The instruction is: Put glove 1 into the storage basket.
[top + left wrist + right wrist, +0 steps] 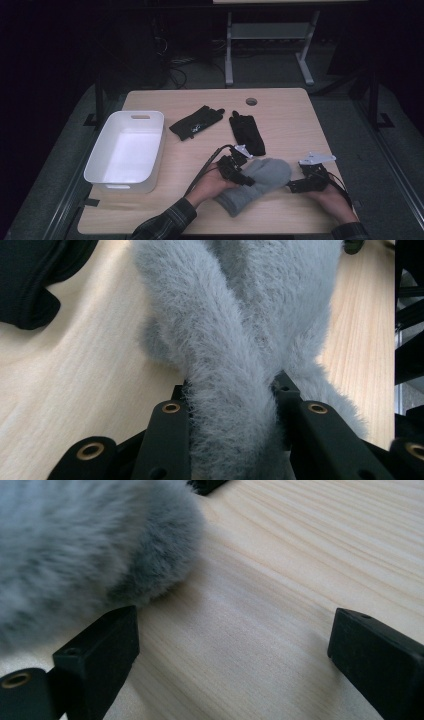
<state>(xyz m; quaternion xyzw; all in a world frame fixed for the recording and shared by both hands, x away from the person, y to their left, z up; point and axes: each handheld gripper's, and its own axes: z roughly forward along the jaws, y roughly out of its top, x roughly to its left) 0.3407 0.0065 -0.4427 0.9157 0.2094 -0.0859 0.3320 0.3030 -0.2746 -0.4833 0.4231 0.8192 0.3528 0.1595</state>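
Note:
A fuzzy grey mitten (267, 175) lies on the wooden table (290, 120) near its front edge. My left gripper (248, 181) comes in from the mitten's left side. In the left gripper view a thick fold of the mitten (235, 340) fills the gap, and the left gripper (232, 390) is shut on it, both jaws pressing into the fur. My right gripper (292, 186) rests just right of the mitten. In its own view the right gripper (235, 635) stands open over bare wood, with the mitten (75, 545) bulging against its left jaw.
Two black gloves lie behind the mitten, one (196, 122) at centre left and one (246, 132) straight behind; the nearer glove (30, 280) edges into the left gripper view. A white bin (160, 145) stands at the table's left. A round cable hole (251, 101) marks the far edge.

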